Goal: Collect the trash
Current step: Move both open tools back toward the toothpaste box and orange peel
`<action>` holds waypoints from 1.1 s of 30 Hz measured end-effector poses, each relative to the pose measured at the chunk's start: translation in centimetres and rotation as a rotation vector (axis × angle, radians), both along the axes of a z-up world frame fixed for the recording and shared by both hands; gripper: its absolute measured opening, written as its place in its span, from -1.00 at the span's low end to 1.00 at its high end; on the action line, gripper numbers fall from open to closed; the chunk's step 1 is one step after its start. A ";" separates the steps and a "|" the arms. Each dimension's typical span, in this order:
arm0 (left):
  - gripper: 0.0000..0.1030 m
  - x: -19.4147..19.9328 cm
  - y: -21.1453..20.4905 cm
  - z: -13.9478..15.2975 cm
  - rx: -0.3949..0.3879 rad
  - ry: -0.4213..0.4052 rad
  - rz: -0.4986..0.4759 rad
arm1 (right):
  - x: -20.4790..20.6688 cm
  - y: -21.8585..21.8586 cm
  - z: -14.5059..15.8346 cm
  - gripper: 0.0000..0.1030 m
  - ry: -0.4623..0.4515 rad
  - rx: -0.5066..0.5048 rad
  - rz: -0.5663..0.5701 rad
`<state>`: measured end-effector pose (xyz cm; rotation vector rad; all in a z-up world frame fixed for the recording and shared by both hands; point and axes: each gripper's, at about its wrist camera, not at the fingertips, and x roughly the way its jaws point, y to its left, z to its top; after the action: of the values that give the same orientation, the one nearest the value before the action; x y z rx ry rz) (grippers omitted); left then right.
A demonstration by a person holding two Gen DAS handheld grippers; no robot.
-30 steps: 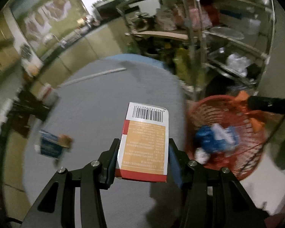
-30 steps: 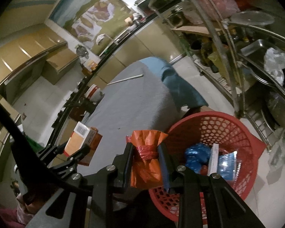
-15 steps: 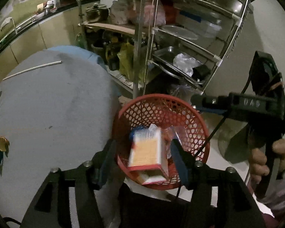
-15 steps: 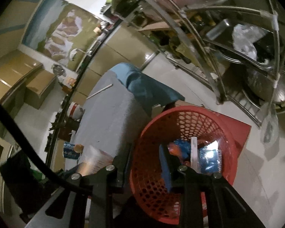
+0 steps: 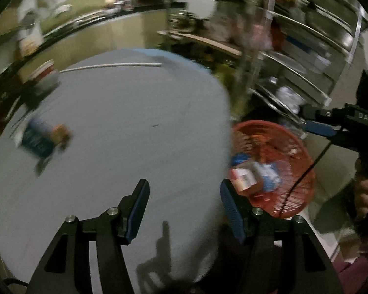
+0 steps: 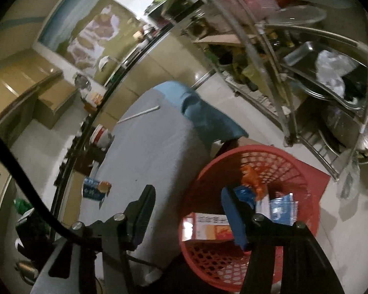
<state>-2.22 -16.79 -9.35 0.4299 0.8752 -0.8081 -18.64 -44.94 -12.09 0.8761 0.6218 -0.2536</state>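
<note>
A red mesh basket (image 6: 304, 171) stands on the floor right of the grey table (image 6: 149, 156); it also shows in the left wrist view (image 5: 295, 142). An orange-and-white box (image 6: 208, 227), an orange wrapper (image 6: 251, 178) and blue packets (image 6: 282, 208) lie inside. A blue packet (image 5: 39, 139) lies on the table's left side, also in the right wrist view (image 6: 95, 188). My left gripper (image 5: 184, 191) is open and empty above the table's right edge. My right gripper (image 6: 187, 196) is open and empty above the basket's near rim.
A metal shelf rack (image 6: 319, 56) full of pans and bags stands behind the basket. A white straw (image 5: 110, 66) lies at the table's far end, with a blue cloth (image 6: 203, 112) hanging off that corner. A red-and-white cup (image 6: 99, 134) stands at the table's left edge.
Both grippers opened: the box and the orange wrapper dropped into the basket. My left gripper has swung back left over the table.
</note>
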 end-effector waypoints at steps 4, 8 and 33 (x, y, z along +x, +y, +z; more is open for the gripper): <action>0.18 1.3 5.4 -0.3 -0.001 -0.030 0.123 | 2.2 2.3 0.6 0.17 0.016 -0.020 0.061; 0.18 2.8 11.2 -0.8 0.016 -0.058 0.261 | 4.7 5.3 1.2 0.17 0.030 -0.046 0.135; 0.40 17.3 19.5 0.7 -0.140 -0.017 0.495 | 27.5 19.7 1.5 0.02 0.044 -0.120 0.508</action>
<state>15.09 2.69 -8.60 0.0865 0.8557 -0.4036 8.90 -25.23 -10.64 0.5746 0.8392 0.1482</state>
